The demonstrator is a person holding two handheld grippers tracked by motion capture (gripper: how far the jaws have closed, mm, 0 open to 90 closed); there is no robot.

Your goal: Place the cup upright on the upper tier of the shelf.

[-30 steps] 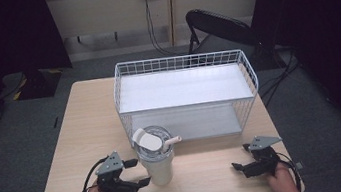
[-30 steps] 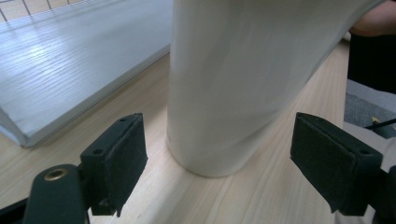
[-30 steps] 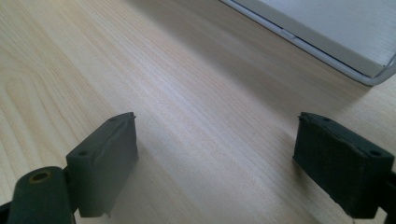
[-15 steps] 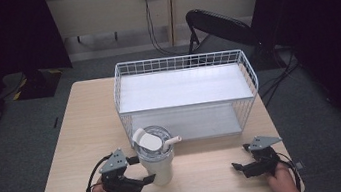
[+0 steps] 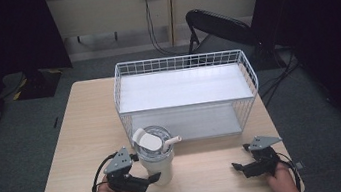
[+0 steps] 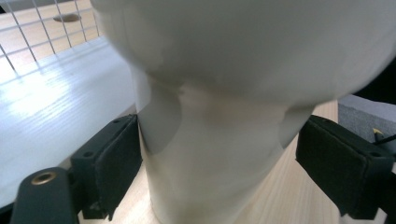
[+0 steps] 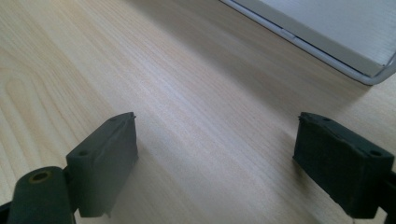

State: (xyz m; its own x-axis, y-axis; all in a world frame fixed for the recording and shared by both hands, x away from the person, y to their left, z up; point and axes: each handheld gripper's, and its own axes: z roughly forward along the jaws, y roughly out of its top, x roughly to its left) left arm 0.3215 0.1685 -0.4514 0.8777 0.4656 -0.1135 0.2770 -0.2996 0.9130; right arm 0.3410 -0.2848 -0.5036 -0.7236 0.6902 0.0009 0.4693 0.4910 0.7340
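We have the left claw (image 5: 153, 177) spread around the lower body of the white tumbler (image 5: 156, 157), which stands near the tabletop's (image 5: 83, 133) front edge, just before the wire basket (image 5: 121, 82). One pad looks to touch it, the other stands apart. Judging by this, the grasp is in hand; next we must close evenly without tipping it. The right claw (image 5: 236, 167) rests spread and empty near the front right corner.

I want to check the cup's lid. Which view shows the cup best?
The high view: the whole cup with its lid shows, standing in front of the basket. The left gripper view shows just its lower body between open jaws. The right gripper view shows table.
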